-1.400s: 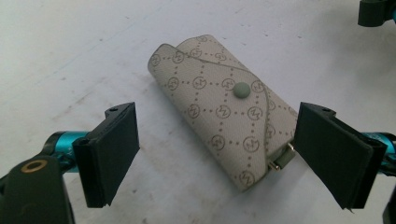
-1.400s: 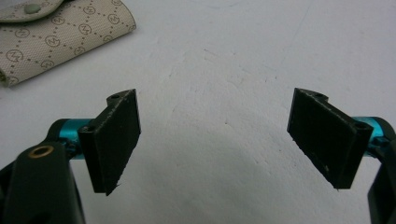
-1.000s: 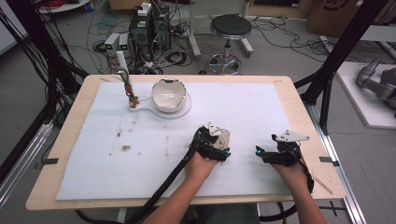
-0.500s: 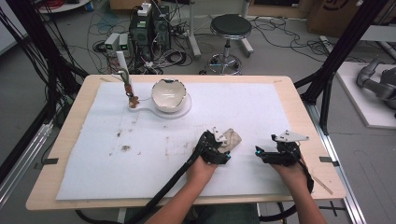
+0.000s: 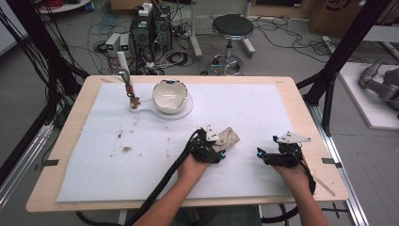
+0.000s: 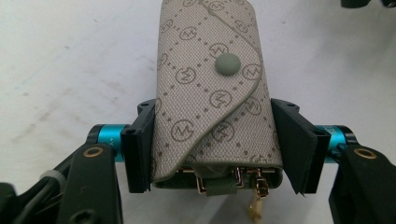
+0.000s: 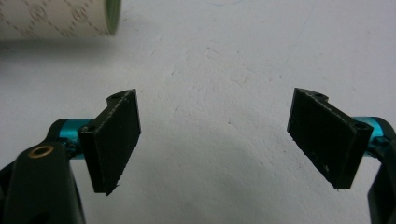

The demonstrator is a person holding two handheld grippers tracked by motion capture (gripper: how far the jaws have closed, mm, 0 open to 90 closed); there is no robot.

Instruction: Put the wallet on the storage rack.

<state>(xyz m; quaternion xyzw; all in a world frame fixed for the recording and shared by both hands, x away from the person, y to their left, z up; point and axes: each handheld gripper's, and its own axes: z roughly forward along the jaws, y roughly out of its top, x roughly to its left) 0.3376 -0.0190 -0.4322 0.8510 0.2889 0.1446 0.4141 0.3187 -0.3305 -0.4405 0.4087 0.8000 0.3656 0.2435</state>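
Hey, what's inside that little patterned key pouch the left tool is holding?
The pouch is snapped shut between the left tool's jaws. Gold metal hooks poke out at its near end; the rest of the inside is covered by the flap.

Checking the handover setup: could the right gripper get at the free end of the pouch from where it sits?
Probably yes. The right gripper is open with nothing between its fingers, and bare white mat lies between it and the patterned pouch, whose far end sticks out past the left gripper.
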